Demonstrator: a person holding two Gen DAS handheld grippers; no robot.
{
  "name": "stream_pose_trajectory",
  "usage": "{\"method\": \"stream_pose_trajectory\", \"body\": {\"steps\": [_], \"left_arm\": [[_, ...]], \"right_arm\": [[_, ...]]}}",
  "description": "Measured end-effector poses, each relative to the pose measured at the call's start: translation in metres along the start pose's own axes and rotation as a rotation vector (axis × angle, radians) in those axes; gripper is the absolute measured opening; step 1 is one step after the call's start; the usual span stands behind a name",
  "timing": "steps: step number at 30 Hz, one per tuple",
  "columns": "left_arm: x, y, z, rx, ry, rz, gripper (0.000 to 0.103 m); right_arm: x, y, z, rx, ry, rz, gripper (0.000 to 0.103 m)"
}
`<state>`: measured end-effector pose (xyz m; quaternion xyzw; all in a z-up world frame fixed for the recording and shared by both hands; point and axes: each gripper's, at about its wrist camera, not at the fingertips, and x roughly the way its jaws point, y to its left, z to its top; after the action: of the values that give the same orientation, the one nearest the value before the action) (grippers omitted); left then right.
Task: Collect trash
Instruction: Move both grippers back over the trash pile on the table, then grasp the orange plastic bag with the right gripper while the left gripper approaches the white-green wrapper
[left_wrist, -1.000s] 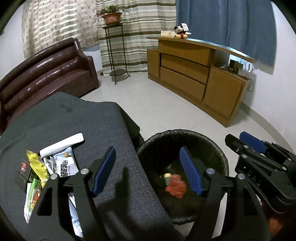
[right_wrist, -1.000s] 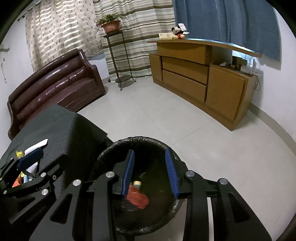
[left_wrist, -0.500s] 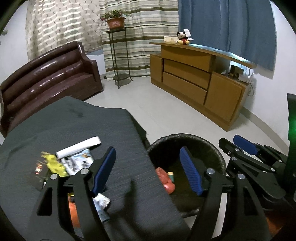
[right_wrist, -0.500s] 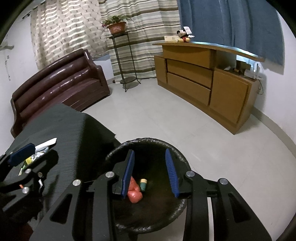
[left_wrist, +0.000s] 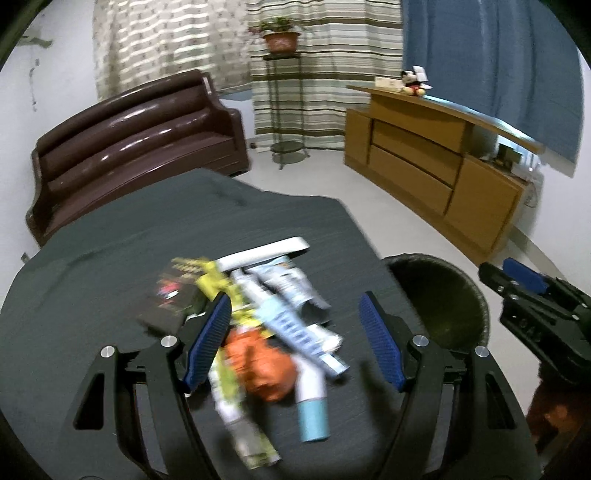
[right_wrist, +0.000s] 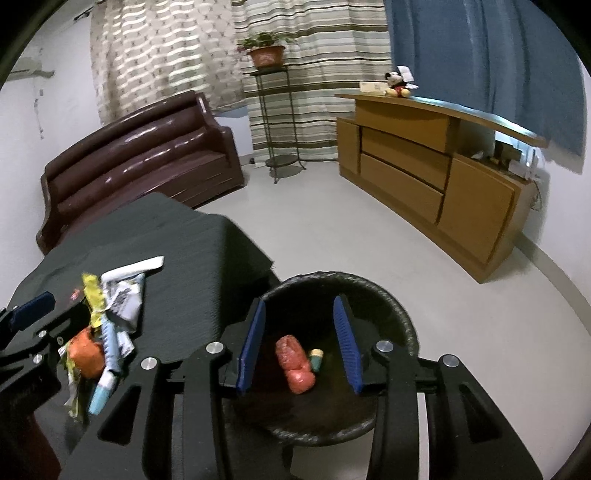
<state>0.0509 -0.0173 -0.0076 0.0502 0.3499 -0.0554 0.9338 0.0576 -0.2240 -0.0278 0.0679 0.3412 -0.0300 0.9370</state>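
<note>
A heap of trash lies on the dark cloth-covered table (left_wrist: 110, 266): an orange crumpled wrapper (left_wrist: 266, 365), a light blue tube (left_wrist: 312, 413), yellow wrappers (left_wrist: 214, 282), a black packet (left_wrist: 170, 299) and a white strip (left_wrist: 262, 253). My left gripper (left_wrist: 295, 343) is open and empty, just above the heap. The black-lined trash bin (right_wrist: 406, 328) stands at the table's right end; a red wrapper (right_wrist: 293, 362) and a small tube (right_wrist: 316, 360) lie inside. My right gripper (right_wrist: 299, 343) is open and empty over the bin. The heap also shows in the right wrist view (right_wrist: 107, 325).
A brown leather sofa (left_wrist: 140, 136) stands behind the table. A wooden sideboard (left_wrist: 436, 166) runs along the right wall with a Mickey toy (left_wrist: 413, 83) on top. A plant stand (left_wrist: 284, 96) is by the striped curtains. Pale tiled floor (right_wrist: 332, 229) surrounds the bin.
My left gripper has swung left from over the bin to above the trash heap on the table. My right gripper has stayed over the bin, shifting slightly.
</note>
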Motion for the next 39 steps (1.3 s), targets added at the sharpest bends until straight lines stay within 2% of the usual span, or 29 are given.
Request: {"method": "stream_pose_trajectory", "body": {"steps": [12,22,32,39], "left_arm": [[-0.016,0.079,-0.027,-0.091,0.022,0.096,0.070],[-0.026,0.135,-0.044,-0.163,0.033,0.161,0.070],[-0.028,0.171,-0.057,-0.211,0.052,0.193,0.070],[-0.025,0.171,-0.060,-0.218,0.063,0.171,0.070]], "right_arm": [[-0.009,0.062,-0.009,-0.080,0.011,0.074,0.040],[-0.014,0.129,-0.022,-0.166,0.032,0.185,0.040],[-0.012,0.167,-0.037,-0.236,0.076,0.228,0.040],[-0.003,0.178,-0.042,-0.263,0.112,0.219,0.040]]}}
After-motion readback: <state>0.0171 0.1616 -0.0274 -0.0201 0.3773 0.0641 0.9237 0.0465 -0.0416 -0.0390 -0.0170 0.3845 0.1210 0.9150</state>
